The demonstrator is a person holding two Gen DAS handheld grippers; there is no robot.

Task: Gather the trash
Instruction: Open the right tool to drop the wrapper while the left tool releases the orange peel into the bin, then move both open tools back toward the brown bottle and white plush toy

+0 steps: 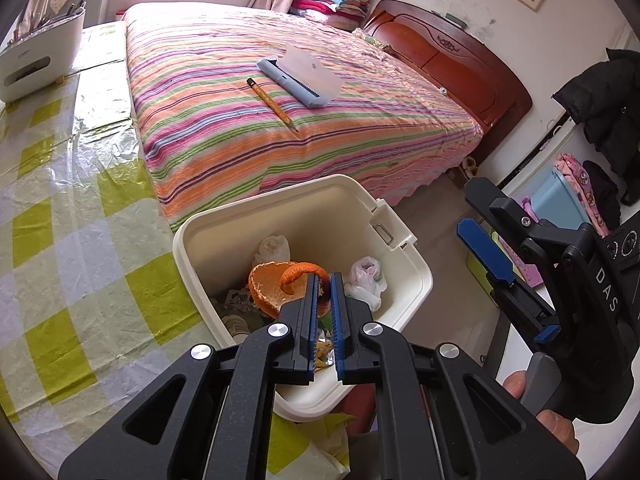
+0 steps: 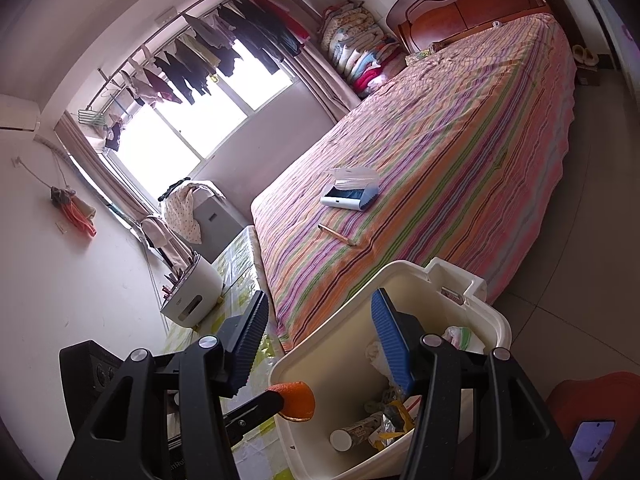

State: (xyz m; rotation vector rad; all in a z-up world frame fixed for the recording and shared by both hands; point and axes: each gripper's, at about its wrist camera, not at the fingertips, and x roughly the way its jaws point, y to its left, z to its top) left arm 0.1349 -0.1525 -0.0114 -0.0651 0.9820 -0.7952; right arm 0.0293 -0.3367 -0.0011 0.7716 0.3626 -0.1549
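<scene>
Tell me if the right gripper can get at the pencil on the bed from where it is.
Probably yes. The right gripper is open and holds nothing, and the pencil lies exposed on the striped bedspread beyond the bin, nothing covering it. It would need to reach forward over the bin's rim.

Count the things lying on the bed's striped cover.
2. A pencil lies near the foot end, and a blue box with its white lid open sits just beyond it toward the headboard. The far corners by the stacked quilts may hide more.
</scene>
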